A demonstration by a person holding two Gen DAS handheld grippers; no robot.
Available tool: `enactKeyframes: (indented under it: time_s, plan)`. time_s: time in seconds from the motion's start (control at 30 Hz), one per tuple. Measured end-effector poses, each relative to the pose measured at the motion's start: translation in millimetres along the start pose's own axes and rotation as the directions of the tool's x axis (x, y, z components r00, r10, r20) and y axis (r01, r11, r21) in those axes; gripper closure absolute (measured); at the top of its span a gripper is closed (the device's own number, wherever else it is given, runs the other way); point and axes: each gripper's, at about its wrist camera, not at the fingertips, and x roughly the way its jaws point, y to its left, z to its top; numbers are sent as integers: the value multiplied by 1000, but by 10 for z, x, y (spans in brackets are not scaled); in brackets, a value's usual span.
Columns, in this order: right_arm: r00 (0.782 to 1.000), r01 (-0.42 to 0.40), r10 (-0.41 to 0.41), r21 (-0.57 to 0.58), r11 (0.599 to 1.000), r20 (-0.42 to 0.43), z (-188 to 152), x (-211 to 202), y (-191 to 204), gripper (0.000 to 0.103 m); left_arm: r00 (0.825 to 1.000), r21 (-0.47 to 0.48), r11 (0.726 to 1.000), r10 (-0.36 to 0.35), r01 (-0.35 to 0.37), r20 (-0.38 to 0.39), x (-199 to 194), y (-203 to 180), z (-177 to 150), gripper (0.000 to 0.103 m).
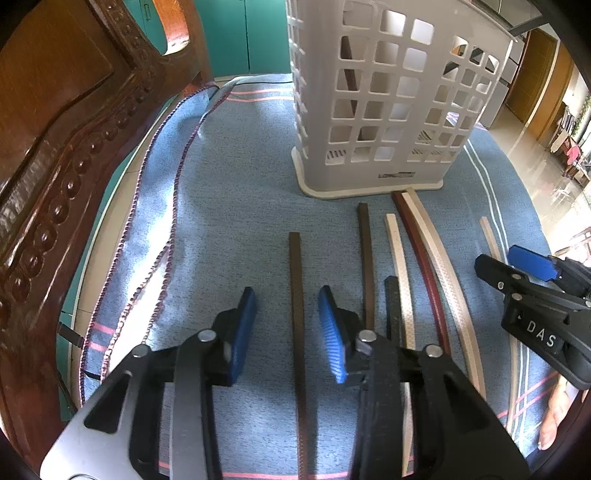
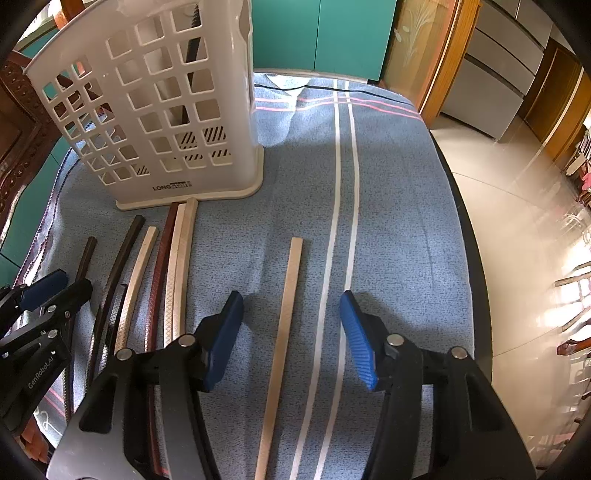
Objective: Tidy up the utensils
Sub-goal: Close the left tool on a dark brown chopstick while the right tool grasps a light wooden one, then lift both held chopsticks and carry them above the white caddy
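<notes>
A white lattice utensil holder stands upright on the blue cloth; it also shows in the right wrist view, with a dark stick inside. Several long chopstick-like sticks lie side by side in front of it. My left gripper is open, its jaws on either side of a dark brown stick. My right gripper is open, its jaws on either side of a lone beige stick. Between them lie a red-brown stick and pale patterned sticks.
A carved wooden chair back rises at the left. The blue striped cloth covers the table, whose right edge drops to a tiled floor. Teal cabinets stand behind.
</notes>
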Motion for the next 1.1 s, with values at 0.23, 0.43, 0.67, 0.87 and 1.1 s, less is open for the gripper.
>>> enactKeyframes:
  time_s: [0.23, 0.43, 0.67, 0.87, 1.1]
  plan:
    - [999, -52, 52, -19, 998, -1, -6, -38, 86, 94, 1000, 8, 1000, -27, 27, -1, -10, -71, -3, 96]
    - [995, -105, 105, 9, 994, 5, -23, -88, 16, 96, 998, -5, 998, -66, 66, 11, -83, -74, -27, 96]
    - [982, -154, 149, 32, 988, 114, -49, -604, -176, 96, 987, -2, 992, -123, 124, 107, -583, -81, -1, 96]
    - [947, -224, 209, 35, 974, 245, -7, -1196, -402, 96, 950, -20, 985, -161, 173, 266, -1221, 54, 117, 96]
    - [878, -302, 282, -10, 953, 387, 21, -1841, -452, 96, 868, -33, 972, -193, 234, 458, -1931, 151, 231, 96]
